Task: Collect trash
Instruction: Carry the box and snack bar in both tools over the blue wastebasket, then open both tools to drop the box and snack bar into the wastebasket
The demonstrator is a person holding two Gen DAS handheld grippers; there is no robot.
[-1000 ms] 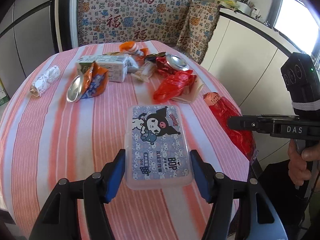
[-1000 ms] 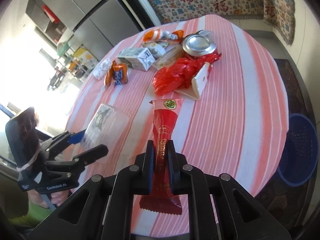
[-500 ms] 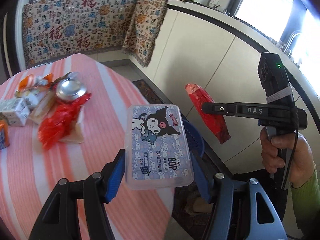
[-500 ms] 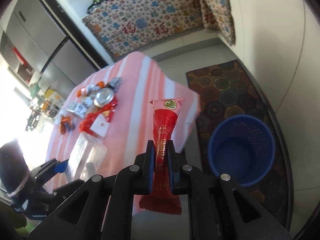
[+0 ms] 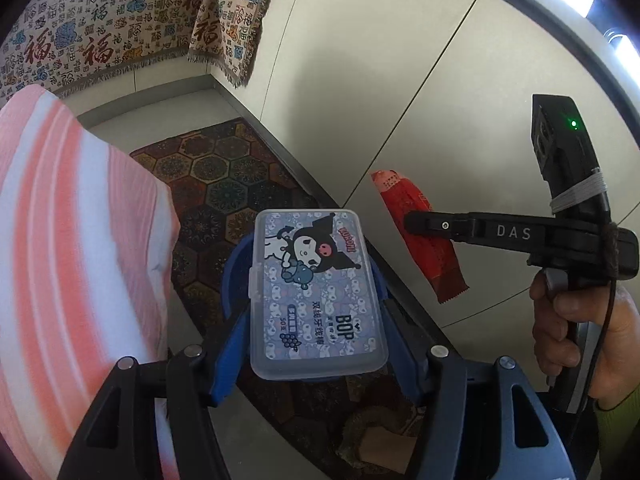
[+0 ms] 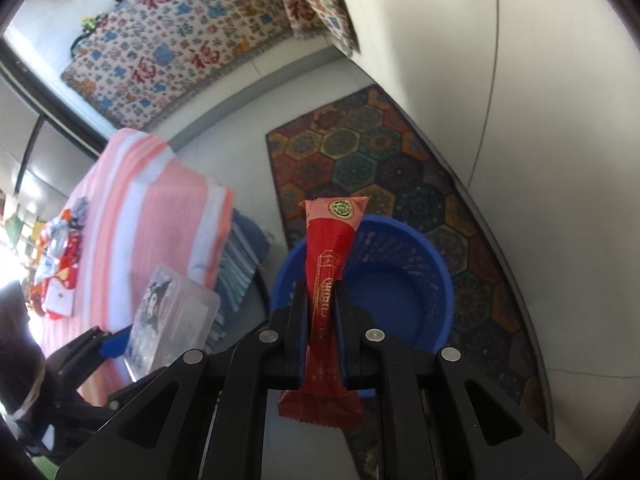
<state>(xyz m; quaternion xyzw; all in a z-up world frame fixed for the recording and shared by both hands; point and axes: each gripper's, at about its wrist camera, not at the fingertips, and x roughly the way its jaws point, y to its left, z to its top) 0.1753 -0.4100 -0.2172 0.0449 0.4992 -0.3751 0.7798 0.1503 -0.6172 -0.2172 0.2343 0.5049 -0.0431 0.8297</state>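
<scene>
My left gripper is shut on a clear plastic box with a cartoon label, held past the table's edge; a blue bin rim peeks out beneath it. My right gripper is shut on a long red snack wrapper, which hangs over the open blue bin on the floor. In the left wrist view that wrapper and the right gripper show to the right, gripped by a hand. The right wrist view shows the box at lower left.
The pink striped table stands left of the bin, with more trash on its far part. A patterned rug lies under the bin. White cabinet fronts run along the right. A patterned cloth covers the back.
Both grippers have swung right and downward, from above the table to the floor beside it. The blue bin now lies under the wrapper and the box. Both grips are unchanged.
</scene>
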